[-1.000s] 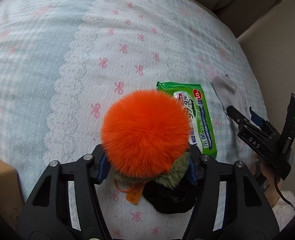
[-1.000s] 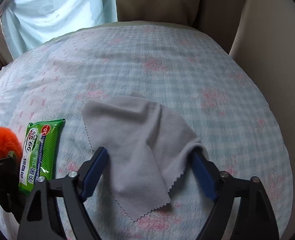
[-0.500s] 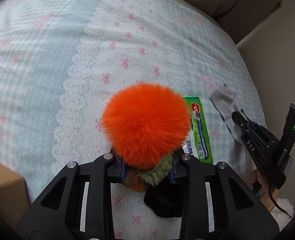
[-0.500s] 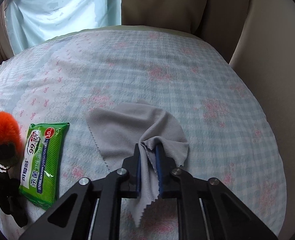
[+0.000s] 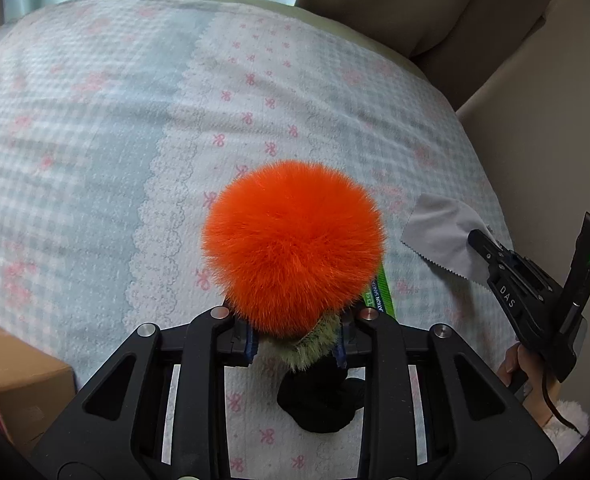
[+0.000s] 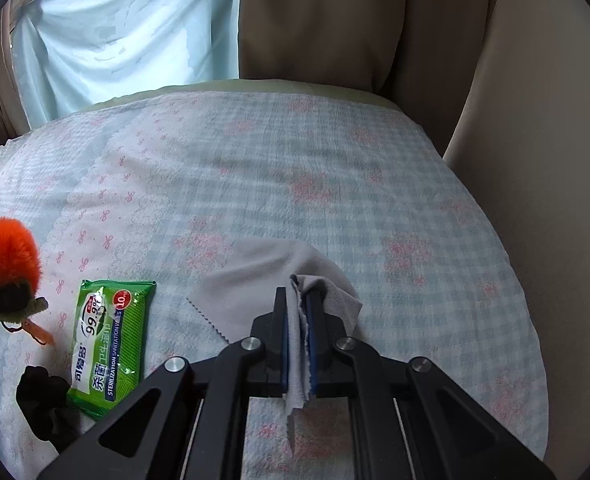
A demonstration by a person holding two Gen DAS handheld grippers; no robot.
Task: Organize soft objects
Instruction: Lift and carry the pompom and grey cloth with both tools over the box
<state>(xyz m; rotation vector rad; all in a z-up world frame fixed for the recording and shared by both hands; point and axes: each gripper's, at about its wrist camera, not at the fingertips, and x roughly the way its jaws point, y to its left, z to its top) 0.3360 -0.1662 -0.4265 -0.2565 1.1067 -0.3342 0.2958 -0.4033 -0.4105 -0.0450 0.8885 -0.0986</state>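
My left gripper (image 5: 295, 346) is shut on an orange pompom toy (image 5: 293, 248) by its green fuzzy base and holds it above the bed; it also shows at the left of the right wrist view (image 6: 5, 254). My right gripper (image 6: 297, 312) is shut on a grey cloth (image 6: 263, 276), pinching a raised fold while the rest lies on the bed. The cloth (image 5: 441, 236) and right gripper (image 5: 477, 240) also show at the right of the left wrist view.
A green wet-wipes pack (image 6: 109, 336) lies on the checked bedspread (image 6: 295, 160), and a black fuzzy object (image 6: 41, 400) lies beside it. A cardboard box (image 5: 11, 380) sits at lower left. Beige cushions (image 6: 335, 20) and a light blue curtain (image 6: 127, 28) stand behind the bed.
The left gripper closed on the pompom toy and lifted it. The right gripper closed on the grey cloth, bunched it into a fold and raised that fold.
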